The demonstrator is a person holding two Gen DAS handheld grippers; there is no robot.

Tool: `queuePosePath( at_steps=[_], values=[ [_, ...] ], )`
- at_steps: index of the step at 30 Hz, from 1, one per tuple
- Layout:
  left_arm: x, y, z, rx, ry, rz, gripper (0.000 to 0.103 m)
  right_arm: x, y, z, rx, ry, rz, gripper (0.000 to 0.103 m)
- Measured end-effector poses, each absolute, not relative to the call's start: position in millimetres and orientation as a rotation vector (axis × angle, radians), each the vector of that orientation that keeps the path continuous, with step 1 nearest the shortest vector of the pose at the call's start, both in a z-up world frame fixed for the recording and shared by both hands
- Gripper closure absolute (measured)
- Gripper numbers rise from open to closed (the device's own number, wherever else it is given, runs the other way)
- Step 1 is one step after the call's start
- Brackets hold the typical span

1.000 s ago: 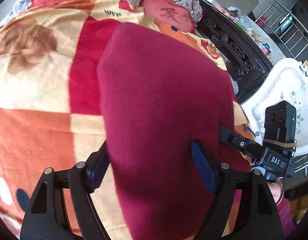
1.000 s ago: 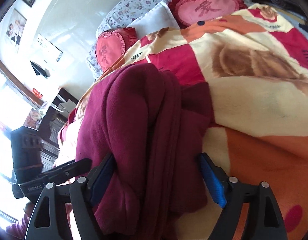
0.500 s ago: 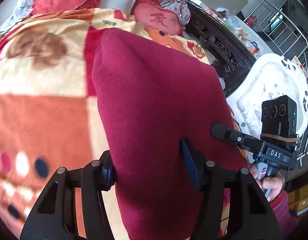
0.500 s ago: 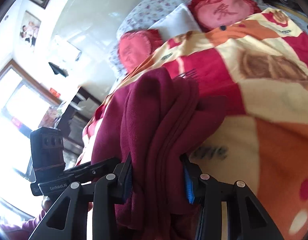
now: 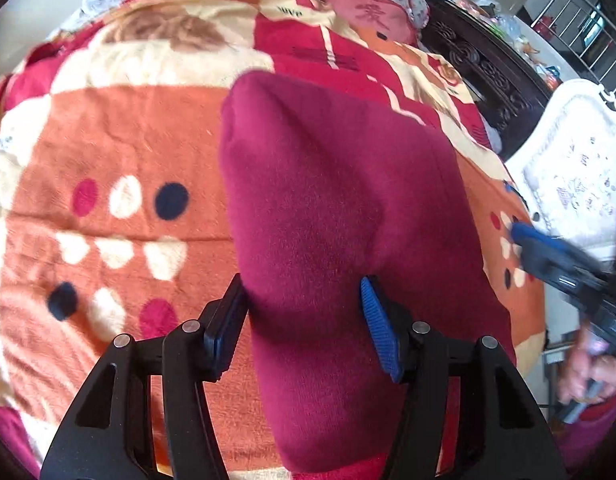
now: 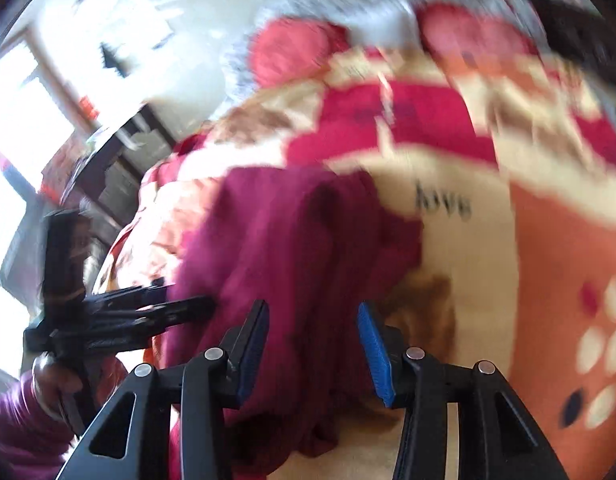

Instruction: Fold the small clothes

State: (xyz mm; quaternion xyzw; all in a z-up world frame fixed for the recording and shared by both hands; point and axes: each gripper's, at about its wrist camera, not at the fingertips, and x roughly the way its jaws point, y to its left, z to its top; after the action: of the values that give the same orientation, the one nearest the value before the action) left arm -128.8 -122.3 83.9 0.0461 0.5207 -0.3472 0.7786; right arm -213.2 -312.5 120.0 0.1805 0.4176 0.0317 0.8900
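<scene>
- Left wrist view: the left gripper [image 5: 304, 320] has its jaws clamped on a folded dark-red fleece garment [image 5: 327, 208], which lies on the orange, red and cream patterned blanket [image 5: 120, 152].
- Right wrist view, blurred: the right gripper [image 6: 311, 344] straddles the garment's bunched edge [image 6: 292, 248]; grip unclear.
- "love" [image 6: 443, 202] is printed on the blanket.

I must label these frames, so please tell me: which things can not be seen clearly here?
- Right wrist view: everything smeared by motion; cushions show no detail.
- Garment: its near end is cut off by the bottom edge in the left wrist view; its underside is hidden.
- Right gripper: blurred at the left view's edge, so its opening is unclear there.
- Left gripper: grip firmness unclear.
</scene>
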Motion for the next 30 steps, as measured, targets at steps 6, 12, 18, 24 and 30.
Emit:
queuePosePath(
  at_steps=[6, 12, 18, 24, 30],
  values=[
    [-136, -124, 97, 0.140, 1.016, -0.685, 0.046, -208, -264, 138, 0.209, 0.842, 0.191, 0.060],
    [-141, -126, 109, 0.156, 0.945, -0.634, 0.046, -214, -267, 71, 0.200, 0.968, 0.124, 0.063],
    [-152, -126, 120, 0.177, 0.882, -0.599, 0.046, -225, -270, 93, 0.238, 0.906, 0.101, 0.063],
    [-159, -121, 132, 0.166, 0.844, -0.581, 0.046, -235, -266, 126, 0.234, 0.828, 0.032, 0.054],
    [-165, -115, 140, 0.162, 0.838, -0.564, 0.046, -235, -262, 145, 0.244, 0.757, -0.063, 0.054]
  ],
)
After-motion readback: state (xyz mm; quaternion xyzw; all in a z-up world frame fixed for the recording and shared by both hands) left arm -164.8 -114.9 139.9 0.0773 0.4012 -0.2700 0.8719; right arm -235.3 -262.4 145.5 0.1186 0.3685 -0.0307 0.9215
